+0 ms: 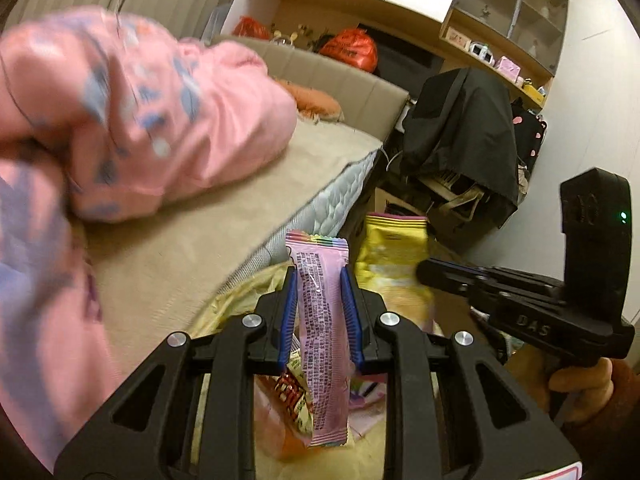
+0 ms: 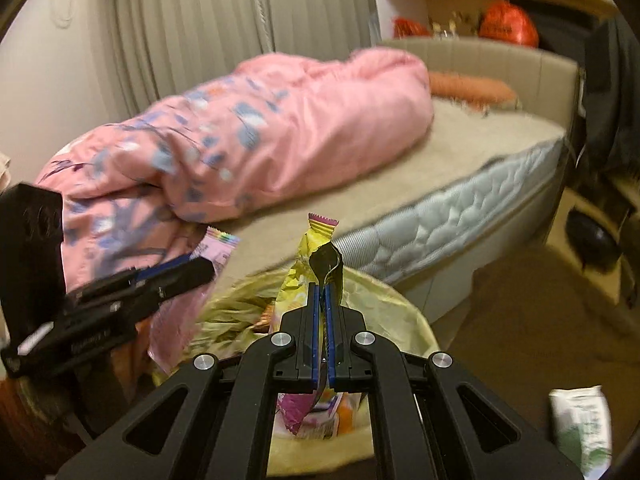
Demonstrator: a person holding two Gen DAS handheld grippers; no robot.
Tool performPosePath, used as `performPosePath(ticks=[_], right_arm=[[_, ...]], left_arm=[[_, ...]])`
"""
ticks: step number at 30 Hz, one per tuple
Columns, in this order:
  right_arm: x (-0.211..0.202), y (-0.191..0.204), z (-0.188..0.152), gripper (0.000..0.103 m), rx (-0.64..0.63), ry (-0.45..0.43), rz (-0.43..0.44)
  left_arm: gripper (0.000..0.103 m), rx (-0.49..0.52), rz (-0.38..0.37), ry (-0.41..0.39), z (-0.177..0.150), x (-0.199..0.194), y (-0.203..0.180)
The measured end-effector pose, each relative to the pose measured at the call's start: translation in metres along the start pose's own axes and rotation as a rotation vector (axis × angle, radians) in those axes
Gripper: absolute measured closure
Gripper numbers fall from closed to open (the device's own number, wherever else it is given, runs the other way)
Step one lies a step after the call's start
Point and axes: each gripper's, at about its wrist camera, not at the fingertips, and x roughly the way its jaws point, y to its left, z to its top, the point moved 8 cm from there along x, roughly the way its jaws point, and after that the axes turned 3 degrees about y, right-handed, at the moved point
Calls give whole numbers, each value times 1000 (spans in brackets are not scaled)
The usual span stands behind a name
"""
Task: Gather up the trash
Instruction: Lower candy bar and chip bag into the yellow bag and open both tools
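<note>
My left gripper [image 1: 319,280] is shut on a long pink snack wrapper [image 1: 322,320] that stands upright between its blue pads. My right gripper [image 2: 322,292] is shut on a crumpled yellow snack wrapper [image 2: 316,248]. Both hang over a bin lined with a pale yellow bag [image 2: 384,296], which holds several wrappers. In the left wrist view the right gripper [image 1: 424,272] reaches in from the right with the yellow wrapper [image 1: 394,256]. In the right wrist view the left gripper [image 2: 200,268] comes in from the left with the pink wrapper [image 2: 220,246].
A bed [image 2: 460,152] with a grey quilted mattress and a rumpled pink duvet [image 2: 260,132] stands just behind the bin. A white and green packet [image 2: 582,424] lies on the brown floor at the right. A chair draped in black cloth [image 1: 464,128] stands past the bed's corner.
</note>
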Motion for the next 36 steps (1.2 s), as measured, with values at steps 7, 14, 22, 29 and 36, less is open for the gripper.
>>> performPosePath(ticks=[7, 14, 22, 29, 36], right_arm=[[46, -7, -33, 99, 6, 158, 53], [72, -11, -60, 99, -61, 280, 21], [93, -14, -63, 99, -66, 360, 22], [73, -13, -61, 98, -42, 290, 47], [34, -14, -49, 98, -45, 199, 16]], left_arm=[[82, 28, 61, 188, -46, 52, 12], [83, 77, 93, 317, -78, 68, 13], [84, 117, 120, 375, -83, 83, 12], [74, 25, 89, 335, -74, 65, 20], [50, -20, 129, 218, -45, 24, 22]])
